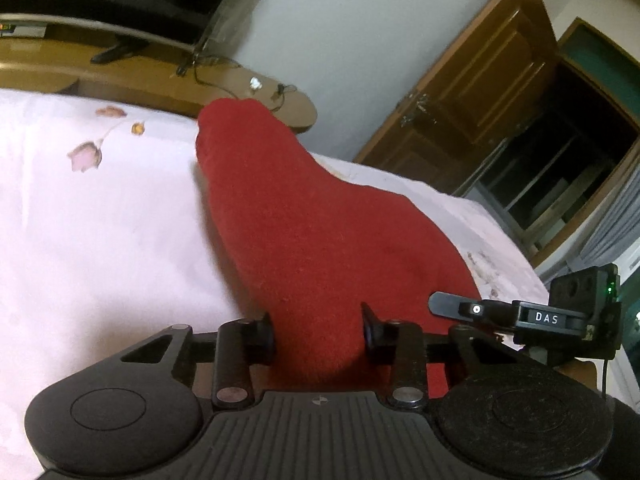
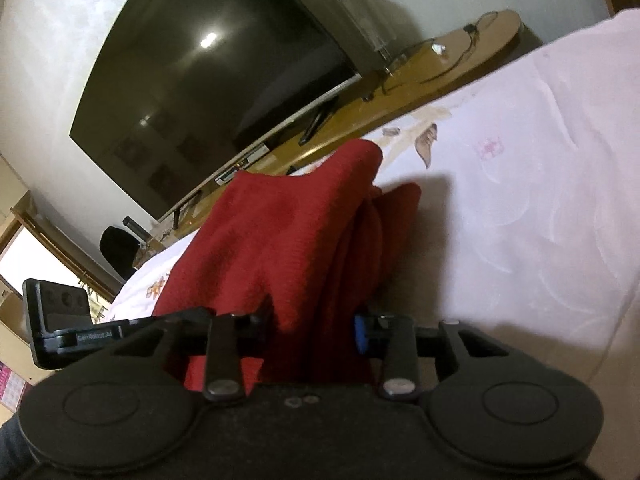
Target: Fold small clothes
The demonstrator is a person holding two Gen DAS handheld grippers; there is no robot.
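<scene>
A small red knitted garment [image 1: 300,220] lies bunched on a pale pink flowered bedsheet [image 1: 100,220]. Its near edge is raised off the sheet. My left gripper [image 1: 319,336] is shut on the garment's near edge, and red cloth fills the gap between its pads. In the right wrist view the same red garment [image 2: 280,232] rises in folds from the sheet [image 2: 520,200]. My right gripper [image 2: 314,330] is shut on another part of that near edge. The two grippers sit side by side. The black housing of the right one [image 1: 560,316] shows at the right of the left wrist view.
Beyond the bed's far edge stands a low wooden cabinet [image 1: 160,80] with cables, a clear container [image 1: 232,16] and a large dark television [image 2: 208,68]. A brown wooden door [image 1: 480,92] stands open at the right. Bare sheet lies left and right of the garment.
</scene>
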